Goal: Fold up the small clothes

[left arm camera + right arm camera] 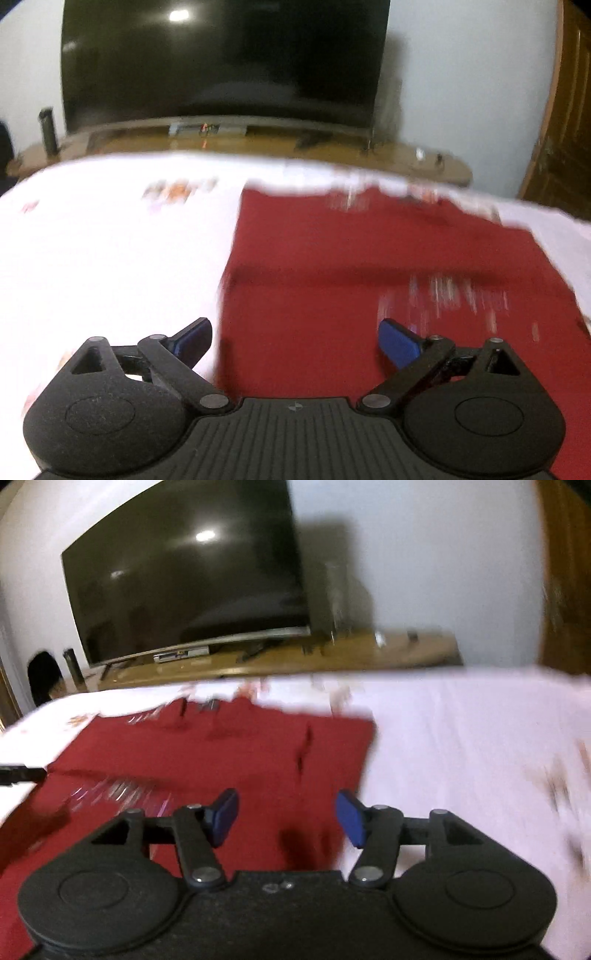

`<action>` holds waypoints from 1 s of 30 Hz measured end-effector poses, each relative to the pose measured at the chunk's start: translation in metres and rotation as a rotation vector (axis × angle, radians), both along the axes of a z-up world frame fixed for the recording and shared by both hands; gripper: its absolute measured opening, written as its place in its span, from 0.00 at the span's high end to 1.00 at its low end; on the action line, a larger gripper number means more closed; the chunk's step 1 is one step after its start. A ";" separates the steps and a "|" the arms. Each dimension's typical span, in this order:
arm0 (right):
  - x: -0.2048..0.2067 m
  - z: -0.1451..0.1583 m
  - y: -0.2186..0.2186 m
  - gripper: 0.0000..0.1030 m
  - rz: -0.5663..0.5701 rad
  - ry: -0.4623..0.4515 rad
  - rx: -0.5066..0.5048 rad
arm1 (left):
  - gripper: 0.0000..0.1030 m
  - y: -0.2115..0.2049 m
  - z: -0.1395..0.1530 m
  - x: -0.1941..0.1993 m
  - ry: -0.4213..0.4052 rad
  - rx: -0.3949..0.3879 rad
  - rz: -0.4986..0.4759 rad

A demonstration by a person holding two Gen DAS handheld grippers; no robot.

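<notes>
Jaws on left gripper (295, 341) spread wide, nothing btwn, hovering over red garment (369, 258) edge. Right gripper (287, 818) jaws approx half open, empty; bed sheet (461, 757) at 3 o'clock.

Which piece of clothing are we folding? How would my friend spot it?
Find the big dark TV on the wooden stand. In front lies a bed with a white sheet. The red garment is spread flat on it, the only solid red thing there, with shiny specks.
</notes>
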State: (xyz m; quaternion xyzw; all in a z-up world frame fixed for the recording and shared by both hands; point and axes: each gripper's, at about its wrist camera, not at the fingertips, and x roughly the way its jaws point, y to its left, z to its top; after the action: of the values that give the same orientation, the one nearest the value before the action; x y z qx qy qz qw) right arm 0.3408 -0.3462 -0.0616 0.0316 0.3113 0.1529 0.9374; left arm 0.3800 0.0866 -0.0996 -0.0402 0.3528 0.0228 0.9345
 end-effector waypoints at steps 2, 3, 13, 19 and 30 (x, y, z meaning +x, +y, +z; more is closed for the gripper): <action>-0.042 -0.013 -0.013 0.46 -0.008 0.095 -0.014 | 0.06 -0.002 -0.009 -0.034 0.045 0.069 0.002; -0.063 -0.021 -0.014 0.47 0.005 0.139 -0.035 | 0.06 -0.003 -0.014 -0.051 0.062 0.078 -0.005; -0.211 -0.026 -0.001 0.29 -0.043 0.285 0.183 | 0.07 0.018 -0.016 -0.187 0.096 -0.244 -0.101; -0.234 -0.028 -0.012 0.32 -0.112 0.348 0.390 | 0.26 0.038 -0.024 -0.211 0.120 -0.485 -0.090; -0.213 -0.048 -0.021 0.43 -0.181 0.399 0.661 | 0.61 0.085 -0.061 -0.205 0.111 -0.815 -0.037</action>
State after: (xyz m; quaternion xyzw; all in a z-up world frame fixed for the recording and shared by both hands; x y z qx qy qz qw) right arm 0.1282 -0.3675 -0.1096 0.3878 0.4175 0.1525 0.8075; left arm 0.1753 0.1713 -0.1609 -0.3995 0.3835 -0.1334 0.8219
